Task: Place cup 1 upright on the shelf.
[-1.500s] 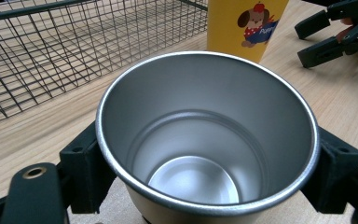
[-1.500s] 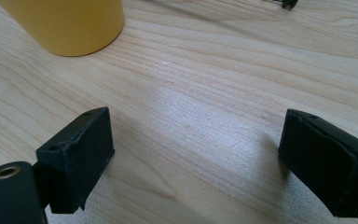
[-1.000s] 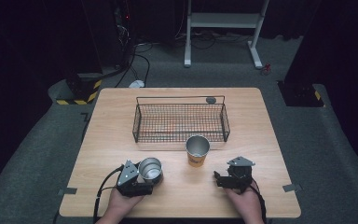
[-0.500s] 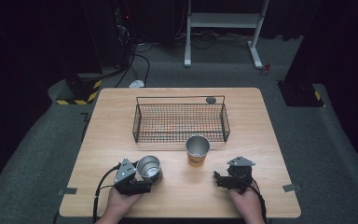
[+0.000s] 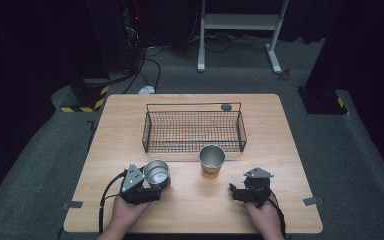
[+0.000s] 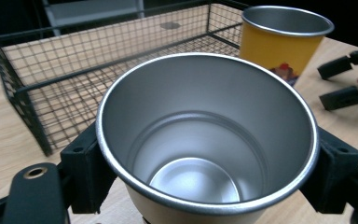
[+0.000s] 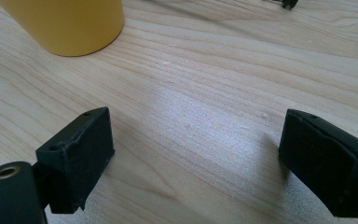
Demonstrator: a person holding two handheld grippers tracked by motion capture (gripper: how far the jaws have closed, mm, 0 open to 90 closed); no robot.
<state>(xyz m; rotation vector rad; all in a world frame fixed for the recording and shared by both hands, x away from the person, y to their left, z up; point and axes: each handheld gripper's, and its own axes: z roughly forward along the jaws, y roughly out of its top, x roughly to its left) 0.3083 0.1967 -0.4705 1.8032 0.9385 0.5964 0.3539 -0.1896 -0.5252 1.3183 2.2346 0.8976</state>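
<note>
Left gripper (image 6: 205, 163) clamping across the rim of the light, stiff, slippery pale metal-lined cup (image 6: 205, 135) at the wire basket's (image 5: 194, 131) seven o'clock, right gripper (image 7: 200, 158) idling wide open.

Silver-lined cream cup (image 6: 205, 154), yellow cup (image 5: 212, 161) with silver inside, black wire basket (image 5: 194, 131), pale wood-grain table (image 5: 190, 210).

Yellow cup (image 7: 65, 23) cut off at top; small disc (image 5: 225, 107) unidentifiable.
</note>
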